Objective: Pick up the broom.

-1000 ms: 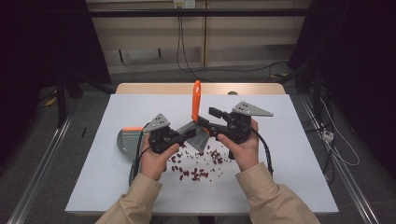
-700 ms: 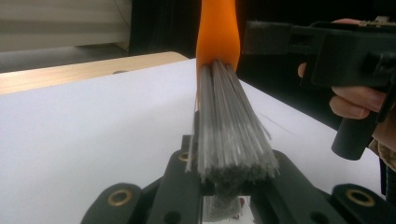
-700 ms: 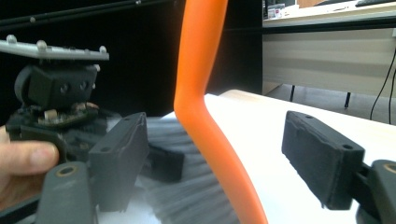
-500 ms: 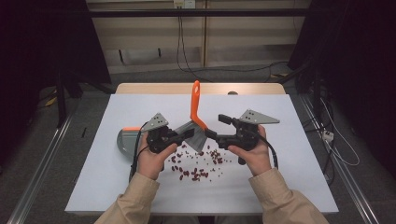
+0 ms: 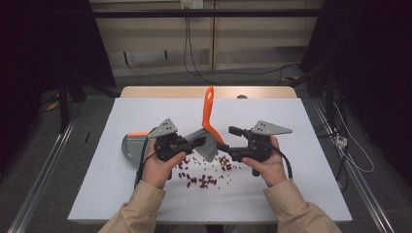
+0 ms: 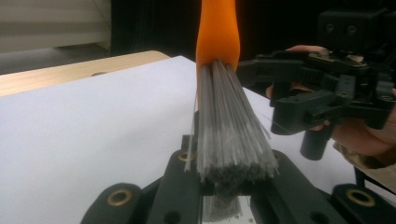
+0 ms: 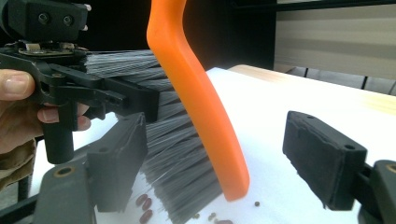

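A hand brush with an orange handle (image 5: 209, 109) and grey bristles (image 5: 205, 144) stands tilted over the white table (image 5: 301, 194). My left gripper (image 5: 197, 142) is shut on the bristle tips (image 6: 229, 135), its jaws pressed against both sides of the tuft. From the right, my right gripper (image 5: 228, 138) straddles the brush's orange back (image 7: 196, 93). Its jaws have just been closing a little. The right pad (image 7: 322, 163) stands apart from the orange plastic, so it is open. Red beans (image 5: 204, 177) lie scattered under the brush.
A grey dustpan with an orange edge (image 5: 132, 145) lies on the table left of my left hand. Several beans (image 7: 145, 203) lie just beneath the bristles. The table's wooden far edge (image 5: 160, 91) runs behind the brush.
My right gripper has sunk toward the table and shifted right, its jaws now lower beside the brush. The left gripper and brush have stayed put.
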